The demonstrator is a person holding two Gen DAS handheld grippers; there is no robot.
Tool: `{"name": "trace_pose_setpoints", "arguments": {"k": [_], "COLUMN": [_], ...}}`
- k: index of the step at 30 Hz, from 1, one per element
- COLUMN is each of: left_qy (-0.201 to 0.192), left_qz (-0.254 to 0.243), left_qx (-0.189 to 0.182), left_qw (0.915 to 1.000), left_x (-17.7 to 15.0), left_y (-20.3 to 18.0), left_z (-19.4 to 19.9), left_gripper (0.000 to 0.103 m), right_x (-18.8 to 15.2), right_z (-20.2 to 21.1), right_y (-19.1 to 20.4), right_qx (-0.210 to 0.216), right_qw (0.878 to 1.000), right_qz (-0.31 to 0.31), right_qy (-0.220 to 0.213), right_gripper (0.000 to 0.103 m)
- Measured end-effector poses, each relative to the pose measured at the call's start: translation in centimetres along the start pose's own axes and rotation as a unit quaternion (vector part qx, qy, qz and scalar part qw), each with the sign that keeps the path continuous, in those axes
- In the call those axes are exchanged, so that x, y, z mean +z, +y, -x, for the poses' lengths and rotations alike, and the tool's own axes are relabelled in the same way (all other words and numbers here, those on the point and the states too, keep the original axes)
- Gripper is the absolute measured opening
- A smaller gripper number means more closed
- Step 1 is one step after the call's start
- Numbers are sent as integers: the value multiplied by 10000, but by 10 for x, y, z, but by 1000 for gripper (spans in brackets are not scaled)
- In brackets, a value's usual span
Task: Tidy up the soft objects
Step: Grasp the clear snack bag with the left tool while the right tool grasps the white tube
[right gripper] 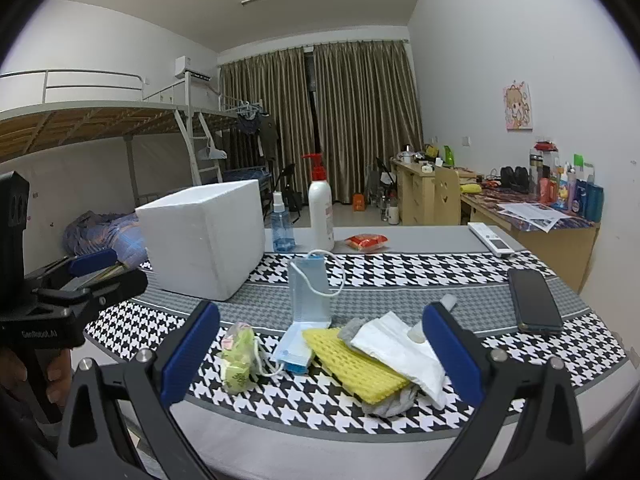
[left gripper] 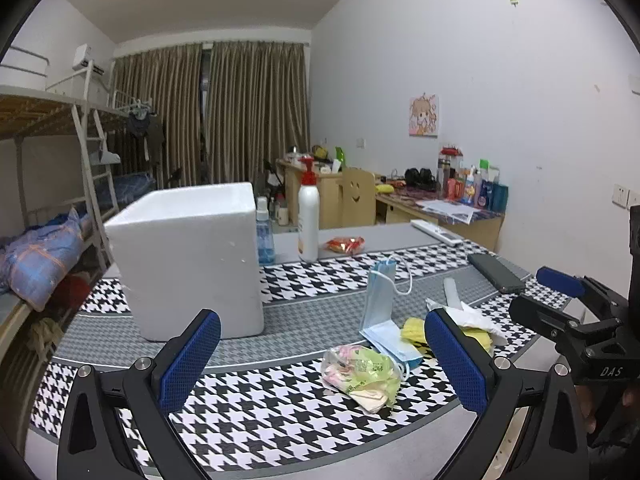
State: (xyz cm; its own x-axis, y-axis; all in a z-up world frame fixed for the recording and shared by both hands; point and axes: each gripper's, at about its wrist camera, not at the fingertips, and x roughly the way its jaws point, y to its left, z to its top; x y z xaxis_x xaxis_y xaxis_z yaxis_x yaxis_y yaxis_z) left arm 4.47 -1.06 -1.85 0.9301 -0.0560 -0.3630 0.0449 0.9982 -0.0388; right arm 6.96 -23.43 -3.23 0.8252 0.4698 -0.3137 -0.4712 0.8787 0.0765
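Lettering "DAS" marks right gripper (right gripper: 320,354), seemingly "GenRobot.AI" left gripper (left gripper: 322,354); both agape, empty.

**Layout of items on the surface**

A foam box (right gripper: 204,236) stands at the left of the surface (right gripper: 400,240). Just right of it stands a spray bottle (right gripper: 282,224), then a pump bottle (right gripper: 321,208); a snack packet (right gripper: 366,241) lies right of the pump bottle. A remote control (right gripper: 490,239) lies at the far right edge, with a phone (right gripper: 534,300) nearer than it.

At centre a face mask (right gripper: 310,300) stands folded upright. Before it, from left to right, lie a plastic bag (right gripper: 238,358), a mesh cloth (right gripper: 352,364) and a tissue (right gripper: 400,348); the tissue overlaps the cloth. A crumpled fabric (right gripper: 390,402) lies under both.

A desk (right gripper: 560,236) stands behind at the right, a bunk bed (right gripper: 100,116) at the left.
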Motion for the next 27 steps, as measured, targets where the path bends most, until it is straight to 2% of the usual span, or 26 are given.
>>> {"name": "trace_pose_setpoints", "arguments": {"k": [16,27], "left_qy": [672,1154], "left_qz": [-66,-114], "left_qx": [-201,-316], "left_qw": [9975,9927], "left_x": [-11,-25], "left_y": [-10,-21], "left_z": [-44,-71], "left_gripper": [102,102], "right_x": [-6,-21], "right_z": [-32,-48], "right_y": [-25,-40], "right_qx": [-207,-421], "right_qw": [9987,9956], "right_qz": [-206,-387], "right_qy": [413,739], "right_gripper": [102,102]}}
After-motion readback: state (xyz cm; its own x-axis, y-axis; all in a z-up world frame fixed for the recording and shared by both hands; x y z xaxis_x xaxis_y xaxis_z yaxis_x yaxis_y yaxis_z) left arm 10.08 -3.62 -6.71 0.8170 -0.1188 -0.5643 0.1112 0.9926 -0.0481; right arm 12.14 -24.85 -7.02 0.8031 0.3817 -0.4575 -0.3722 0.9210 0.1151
